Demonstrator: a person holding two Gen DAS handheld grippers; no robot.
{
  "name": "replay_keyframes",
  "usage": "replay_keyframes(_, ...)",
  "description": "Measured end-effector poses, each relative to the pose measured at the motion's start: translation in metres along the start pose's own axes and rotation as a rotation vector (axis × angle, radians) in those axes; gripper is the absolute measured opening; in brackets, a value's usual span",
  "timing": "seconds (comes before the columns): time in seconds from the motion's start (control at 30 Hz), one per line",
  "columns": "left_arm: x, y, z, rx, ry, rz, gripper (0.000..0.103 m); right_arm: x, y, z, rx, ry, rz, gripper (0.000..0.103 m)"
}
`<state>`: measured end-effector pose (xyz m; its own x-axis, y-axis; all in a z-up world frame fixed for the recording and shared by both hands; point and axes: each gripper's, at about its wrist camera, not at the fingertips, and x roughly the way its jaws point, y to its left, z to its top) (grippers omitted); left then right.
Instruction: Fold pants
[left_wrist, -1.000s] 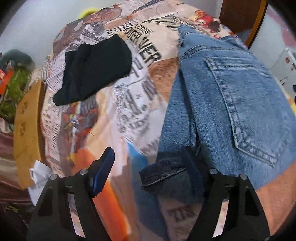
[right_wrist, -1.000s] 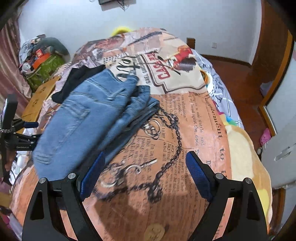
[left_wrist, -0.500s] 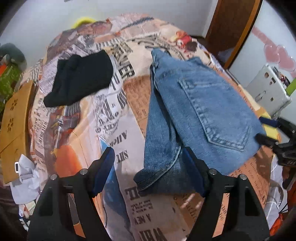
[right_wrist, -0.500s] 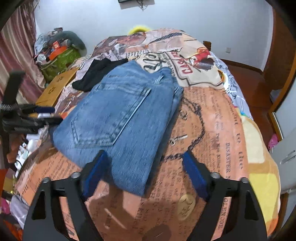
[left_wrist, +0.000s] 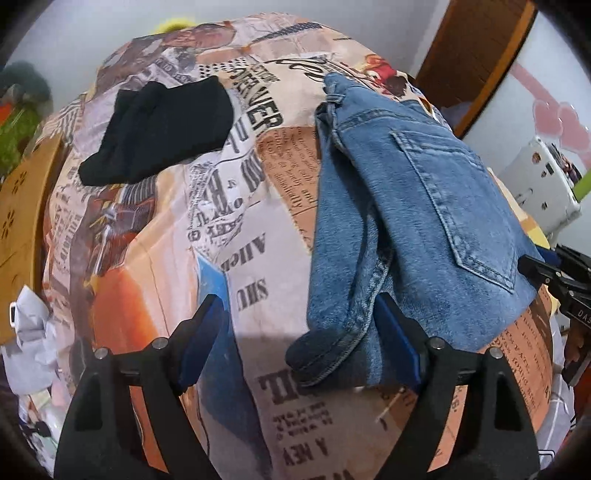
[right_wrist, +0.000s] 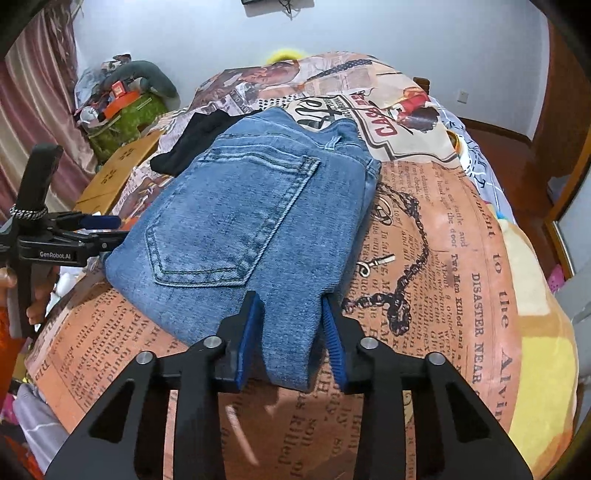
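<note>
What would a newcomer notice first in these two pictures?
The folded blue jeans lie in the middle of a bed cover printed like old newspapers. The right gripper has just been closing on their near corner. A folded black garment lies behind them, toward the wall.

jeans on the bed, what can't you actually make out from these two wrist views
- Layers under the jeans: both views, the top denim layer with the pocket covers them.
- Black garment: its near part hidden behind the jeans in the right wrist view.
- Right gripper: jaws have just been closing around the near denim corner; whether the pads already press it is unclear.
- Left gripper: open; its right pad partly hides the hem edge.
</note>
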<state>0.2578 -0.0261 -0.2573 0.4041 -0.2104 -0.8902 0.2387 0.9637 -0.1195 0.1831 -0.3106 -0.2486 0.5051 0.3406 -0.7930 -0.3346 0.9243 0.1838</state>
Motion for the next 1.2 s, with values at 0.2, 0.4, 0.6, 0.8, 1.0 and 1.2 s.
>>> replay_keyframes(0.2, -0.004, -0.004, -0.008, -0.005, -0.024, 0.044, 0.085, 0.002, 0.000, -0.004, 0.003, -0.002, -0.001, 0.029)
replay_keyframes(0.4, -0.015, -0.009, -0.001, 0.024, -0.030, 0.075, 0.084, -0.004, -0.006, 0.003, 0.027, 0.012, -0.010, 0.040)
replay_keyframes(0.6, -0.035, -0.008, 0.027, 0.015, -0.102, 0.118, 0.088, -0.014, -0.016, 0.019, 0.043, -0.022, -0.017, 0.042)
replay_keyframes(0.8, -0.036, -0.012, 0.078, 0.003, -0.154, 0.091, 0.093, -0.010, -0.036, 0.051, 0.091, -0.095, -0.022, 0.047)
replay_keyframes(1.0, -0.008, -0.025, 0.126, 0.047, -0.138, 0.070, 0.093, 0.012, -0.059, 0.087, 0.142, -0.113, -0.004, 0.048)
replay_keyframes(1.2, 0.036, -0.038, 0.160, 0.107, -0.096, 0.086, 0.093, 0.046, -0.075, 0.118, 0.141, -0.081, 0.013, 0.048)
